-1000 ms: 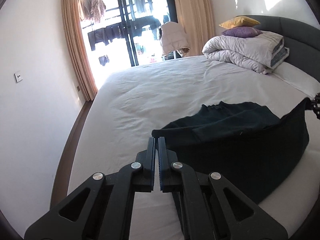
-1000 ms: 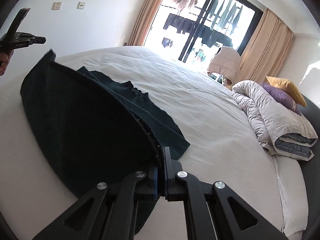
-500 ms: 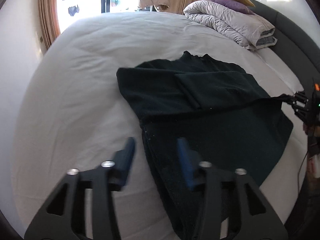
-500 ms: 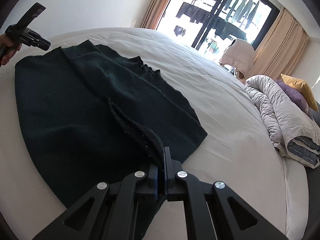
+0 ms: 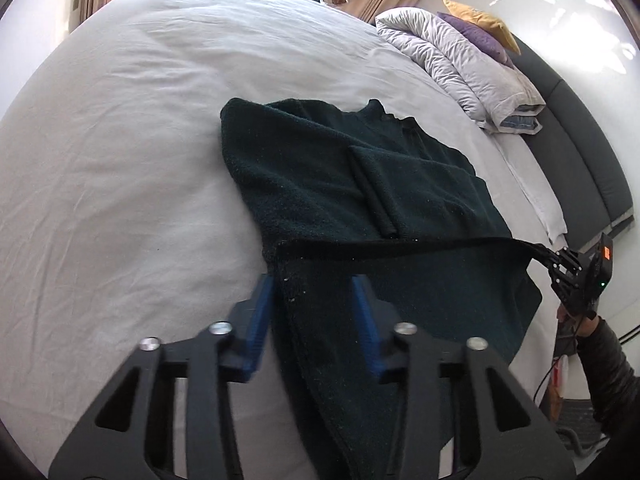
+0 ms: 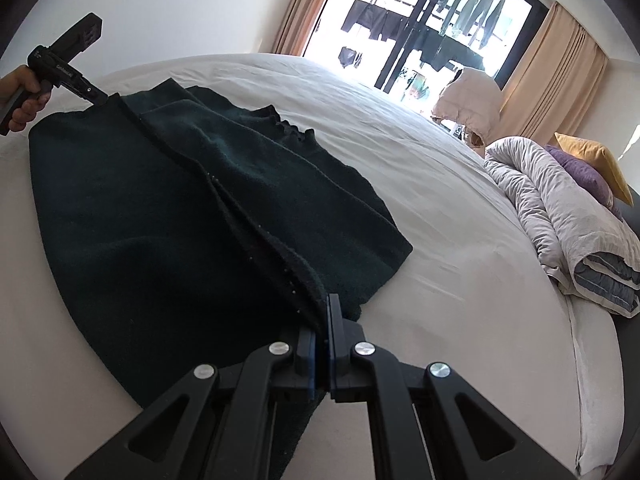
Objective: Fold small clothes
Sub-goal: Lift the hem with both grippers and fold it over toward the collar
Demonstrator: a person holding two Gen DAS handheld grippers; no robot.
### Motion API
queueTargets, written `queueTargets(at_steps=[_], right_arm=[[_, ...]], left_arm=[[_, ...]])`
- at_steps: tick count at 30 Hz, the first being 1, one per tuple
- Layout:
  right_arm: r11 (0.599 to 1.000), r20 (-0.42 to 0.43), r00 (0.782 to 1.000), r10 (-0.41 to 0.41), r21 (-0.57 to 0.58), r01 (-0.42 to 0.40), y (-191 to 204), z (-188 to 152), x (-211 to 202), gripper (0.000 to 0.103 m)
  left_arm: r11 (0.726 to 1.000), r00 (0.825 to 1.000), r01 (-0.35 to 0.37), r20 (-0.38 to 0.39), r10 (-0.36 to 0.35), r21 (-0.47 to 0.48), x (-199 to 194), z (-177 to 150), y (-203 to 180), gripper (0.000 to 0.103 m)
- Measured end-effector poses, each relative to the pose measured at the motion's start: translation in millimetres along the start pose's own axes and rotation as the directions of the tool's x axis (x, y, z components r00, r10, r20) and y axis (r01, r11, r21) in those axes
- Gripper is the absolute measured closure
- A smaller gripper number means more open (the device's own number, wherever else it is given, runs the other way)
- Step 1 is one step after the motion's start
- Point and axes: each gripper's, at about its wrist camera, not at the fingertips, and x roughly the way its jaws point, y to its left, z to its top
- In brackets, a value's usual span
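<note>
A dark green sweater (image 5: 360,184) lies spread on the white bed (image 5: 120,160), its lower part folded over the upper. My left gripper (image 5: 311,284) points down at the fold's near corner. Its blue pads (image 5: 262,304) stand apart and are closing, with the sweater's edge between them but not pinched. From the right wrist view the left gripper (image 6: 96,98) sits at the sweater's (image 6: 160,208) far corner. My right gripper (image 6: 326,308) is shut on the sweater's hem, and appears again as the right gripper (image 5: 550,258) at the far right, the hem stretched between the two grippers.
A folded grey duvet (image 6: 560,220) with purple and yellow pillows lies by the dark headboard (image 5: 580,152). Glass doors (image 6: 432,32) with curtains and hanging clothes are beyond the bed. A hand (image 6: 24,100) holds the left gripper; a dark sleeve (image 5: 608,364) is at the bed's right edge.
The left gripper came down from holding the sweater's corner high, opened, and its jaws have since narrowed around the edge. The lifted sweater half now lies on the bed. The right gripper sank slightly.
</note>
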Motion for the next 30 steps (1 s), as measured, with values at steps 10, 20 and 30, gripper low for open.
queueTargets(at_steps=[10, 20, 30], right_arm=[[1.000, -0.006, 1.000, -0.005, 0.006, 0.005, 3.7, 1.7, -0.7, 0.099], [1.000, -0.016, 1.000, -0.009, -0.005, 0.009, 4.4, 4.0, -0.3, 0.099], [0.998, 0.028, 0.999, -0.047, 0.035, 0.046, -3.0, 7.8, -11.1, 0.100]], left_arm=[[0.994, 0.999, 0.016, 0.049, -0.022, 0.107, -6.2, -10.9, -15.9, 0.089], [0.980, 0.992, -0.119, -0.023, 0.124, 0.161, 18.6, -8.5, -24.0, 0.090], [0.970, 0.981, -0.169, 0.126, 0.148, 0.175, -17.5, -4.9, -47.6, 0.100]])
